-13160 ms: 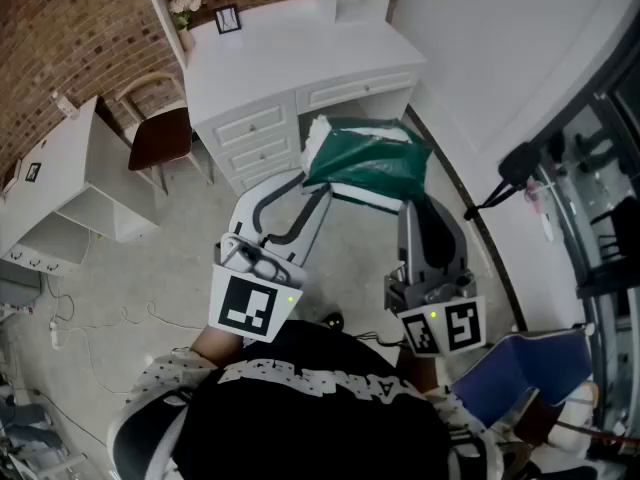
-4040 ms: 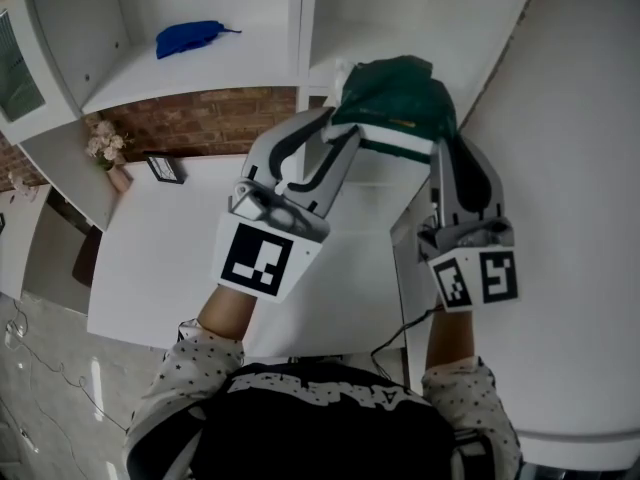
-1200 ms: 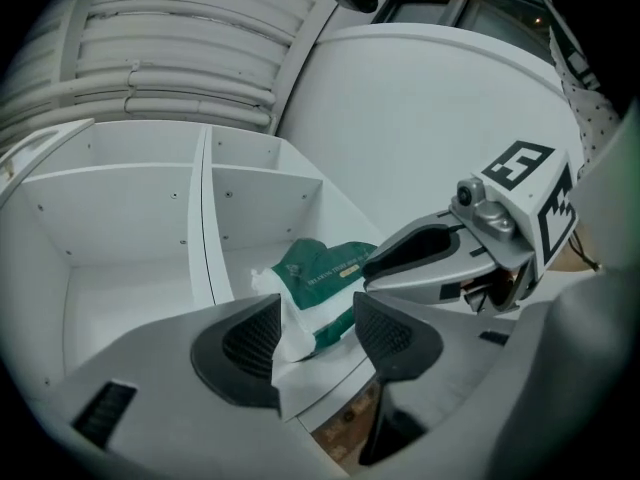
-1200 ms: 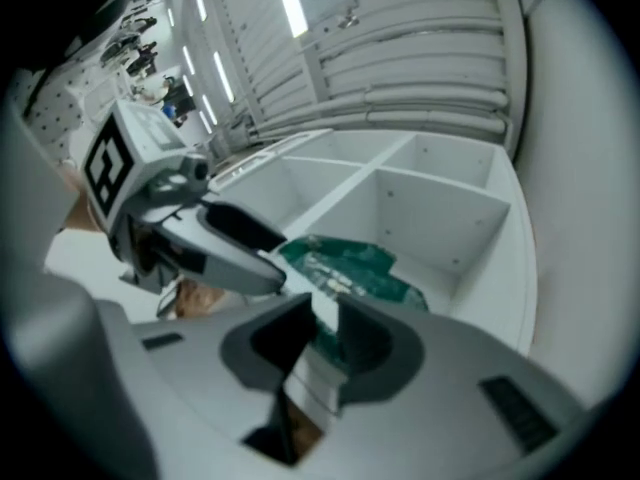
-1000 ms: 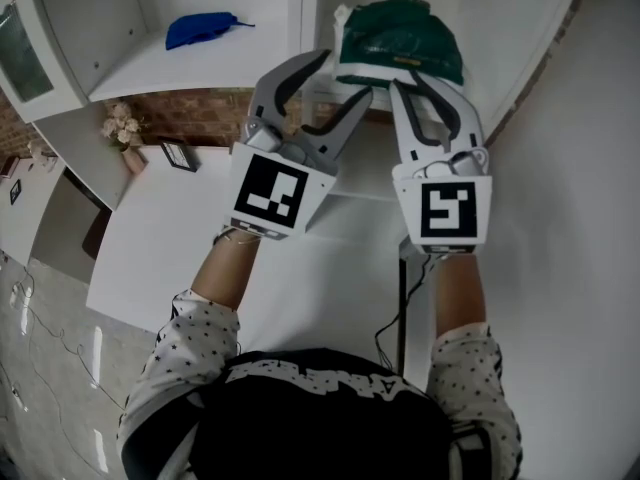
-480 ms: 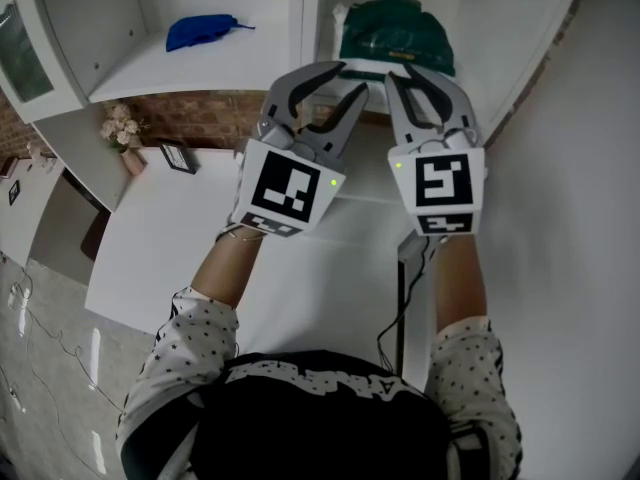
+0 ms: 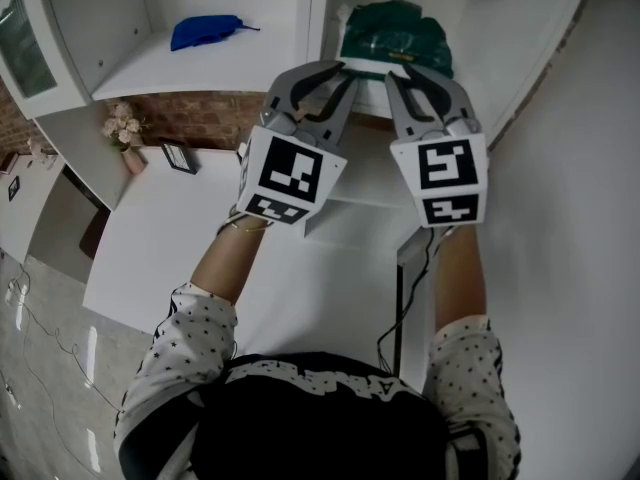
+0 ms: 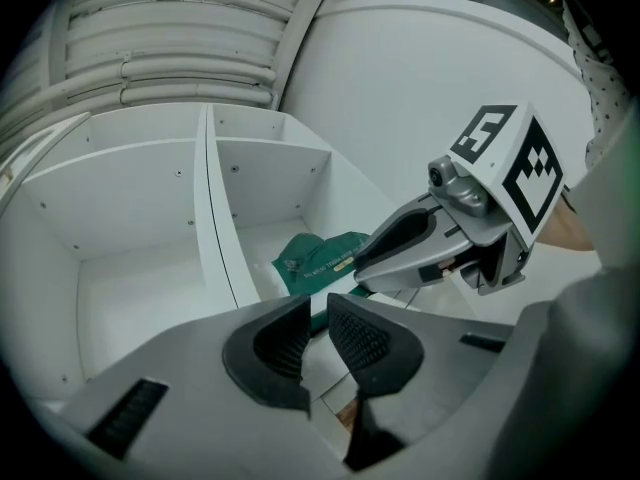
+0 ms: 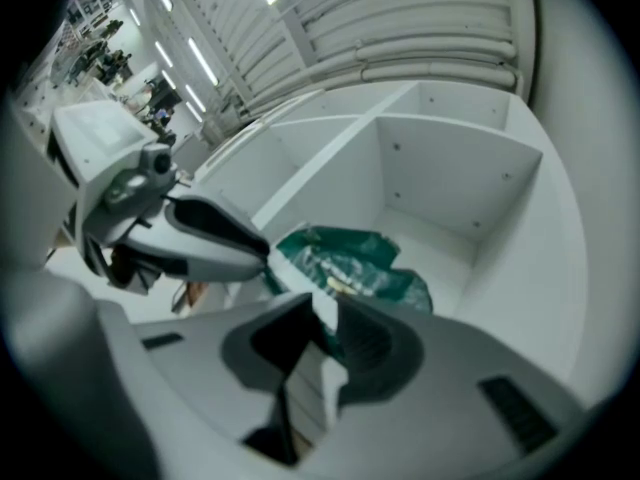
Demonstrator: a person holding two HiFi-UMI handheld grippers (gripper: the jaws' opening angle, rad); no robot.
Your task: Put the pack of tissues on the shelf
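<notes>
The green and white pack of tissues [image 7: 395, 33] lies in the right compartment of the white shelf [image 7: 250, 65], free of both grippers. My left gripper [image 7: 322, 76] hangs just below and left of the pack, its jaws closing to a narrow gap with nothing between them. My right gripper [image 7: 415, 76] hangs just below the pack, jaws also close together and empty. The left gripper view has the pack [image 8: 315, 258] beyond the left gripper [image 8: 315, 336], with the right gripper [image 8: 440, 238] alongside. In the right gripper view the pack [image 9: 355, 263] lies past the right gripper [image 9: 325, 343].
A blue cloth [image 7: 205, 31] lies in the left compartment, past the upright divider [image 7: 318, 8]. Below the shelf is a white desk top [image 7: 200, 258] with a small vase of flowers [image 7: 122, 128] and a picture frame [image 7: 178, 155]. A white wall [image 7: 560, 218] closes the right side.
Both grippers carried the pack up from beside the desk to the shelf and let it go. Over the last second they drew back slightly and their jaws narrowed; the pack stayed put.
</notes>
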